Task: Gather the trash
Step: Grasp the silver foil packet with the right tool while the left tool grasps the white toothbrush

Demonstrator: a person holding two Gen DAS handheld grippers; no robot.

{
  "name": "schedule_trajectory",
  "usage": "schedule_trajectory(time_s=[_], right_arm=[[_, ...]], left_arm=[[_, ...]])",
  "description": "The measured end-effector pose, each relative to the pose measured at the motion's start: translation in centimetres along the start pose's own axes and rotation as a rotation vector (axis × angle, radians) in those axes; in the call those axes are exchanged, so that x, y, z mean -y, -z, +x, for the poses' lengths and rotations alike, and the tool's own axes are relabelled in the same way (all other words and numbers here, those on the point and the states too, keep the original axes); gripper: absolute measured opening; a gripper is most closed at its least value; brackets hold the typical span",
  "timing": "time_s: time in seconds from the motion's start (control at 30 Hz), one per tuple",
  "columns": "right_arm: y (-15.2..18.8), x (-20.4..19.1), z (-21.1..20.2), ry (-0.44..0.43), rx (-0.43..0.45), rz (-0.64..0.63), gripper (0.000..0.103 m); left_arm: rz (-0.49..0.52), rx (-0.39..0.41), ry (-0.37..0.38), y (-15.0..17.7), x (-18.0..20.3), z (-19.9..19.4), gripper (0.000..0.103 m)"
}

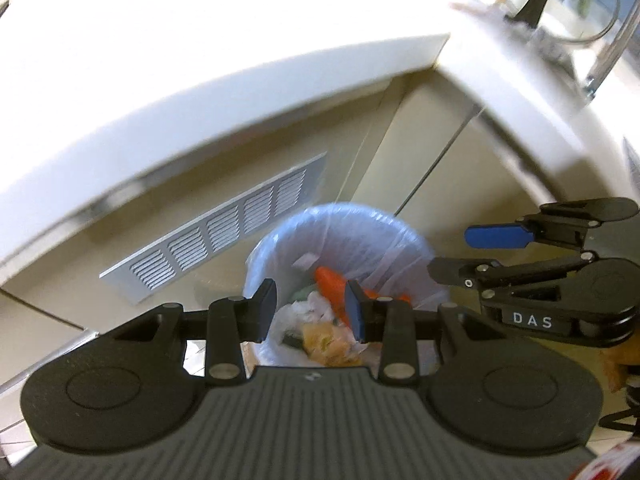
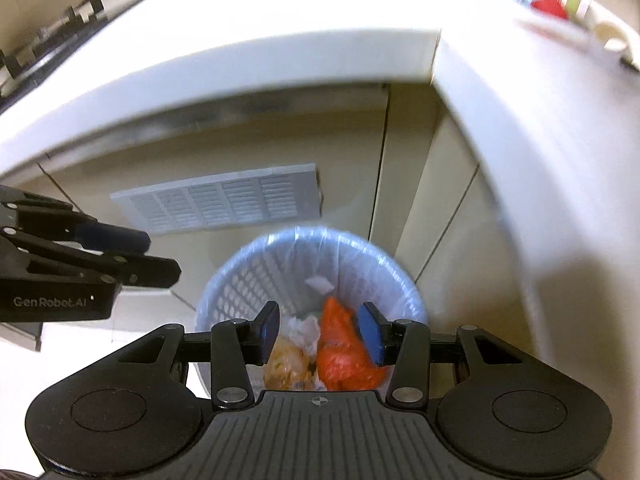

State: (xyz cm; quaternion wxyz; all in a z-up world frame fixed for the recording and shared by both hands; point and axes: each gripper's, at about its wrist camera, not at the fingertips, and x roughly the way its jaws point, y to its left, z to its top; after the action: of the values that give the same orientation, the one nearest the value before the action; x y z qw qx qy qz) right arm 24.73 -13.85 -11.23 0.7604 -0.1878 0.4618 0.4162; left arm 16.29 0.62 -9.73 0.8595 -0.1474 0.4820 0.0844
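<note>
The white countertop (image 2: 280,56) wraps above the waste basket (image 2: 240,280) and is blurred in both views; the things on its far edge, a red shape (image 2: 550,6) and some green, are smeared and cannot be named. A dark stove top (image 2: 48,40) is cut off at the upper left, far from the basket. In the left wrist view a metal stand (image 1: 608,40) above and right of the basket is cropped by the frame. The cabinet fronts (image 2: 400,160) rise behind the basket, with a white louvred vent (image 2: 224,200) just behind and left of it.

The basket is a pale mesh bin lined with a thin clear bag (image 2: 360,256), its near rim hidden by the gripper bodies. Inside lie an orange-red plastic bag (image 2: 340,356), crumpled white paper (image 2: 304,332), a yellowish food-stained wad (image 2: 286,364) and a small white scrap (image 2: 320,284) higher up the liner. What lies beneath them cannot be made out.

Both grippers point steeply down over the basket. The right gripper (image 2: 318,334) hangs above the trash with its jaws parted and empty; the orange-red bag lies loose below them, inside the basket. The left gripper (image 1: 312,308) hovers just left of it, jaws also apart with nothing between them; each shows side-on at the other's frame edge.
</note>
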Motion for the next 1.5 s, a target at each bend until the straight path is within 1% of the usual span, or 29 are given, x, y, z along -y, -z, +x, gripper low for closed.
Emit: schedule_trajectory(time_s=[0.23, 0.37, 0.53, 0.63, 0.73, 0.9, 1.03, 1.13, 1.37, 1.5], right_arm=[[-1.9, -0.3, -5.4, 0.017, 0.135, 0.005, 0.045], [-2.7, -0.1, -8.1, 0.03, 0.217, 0.016, 0.045], [-3.8, 0.8, -11.0, 0.073, 0.305, 0.046, 0.045], [-4.4, 2.1, -12.3, 0.114, 0.349, 0.092, 0.045], [-5.2, 4.1, -13.3, 0.162, 0.381, 0.144, 0.045], [-6.3, 8.9, -14.3, 0.268, 0.423, 0.233, 0.045], [-7.1, 13.1, -14.6, 0.338, 0.444, 0.289, 0.045], [-7.9, 16.3, -14.1, 0.376, 0.441, 0.324, 0.045], [-10.1, 22.0, -11.5, 0.42, 0.387, 0.354, 0.045], [-10.5, 24.4, -10.0, 0.413, 0.34, 0.378, 0.045]], left_arm=[[0.055, 0.089, 0.051, -1.8, 1.3, -3.8, 0.034], [0.099, 0.152, 0.075, -3.2, 2.3, -5.8, 0.034], [0.159, 0.219, 0.1, -5.6, 3.4, -7.0, 0.034], [0.198, 0.255, 0.109, -7.4, 3.9, -7.6, 0.035], [0.237, 0.281, 0.114, -9.5, 4.5, -7.4, 0.036], [0.301, 0.304, 0.123, -12.9, 6.0, -6.3, 0.037], [0.342, 0.306, 0.139, -15.7, 7.3, -4.8, 0.041], [0.357, 0.303, 0.149, -17.8, 8.3, -3.3, 0.042], [0.399, 0.255, 0.157, -21.7, 10.6, 1.0, 0.042], [0.471, 0.235, 0.161, -23.4, 12.2, 3.2, 0.043]])
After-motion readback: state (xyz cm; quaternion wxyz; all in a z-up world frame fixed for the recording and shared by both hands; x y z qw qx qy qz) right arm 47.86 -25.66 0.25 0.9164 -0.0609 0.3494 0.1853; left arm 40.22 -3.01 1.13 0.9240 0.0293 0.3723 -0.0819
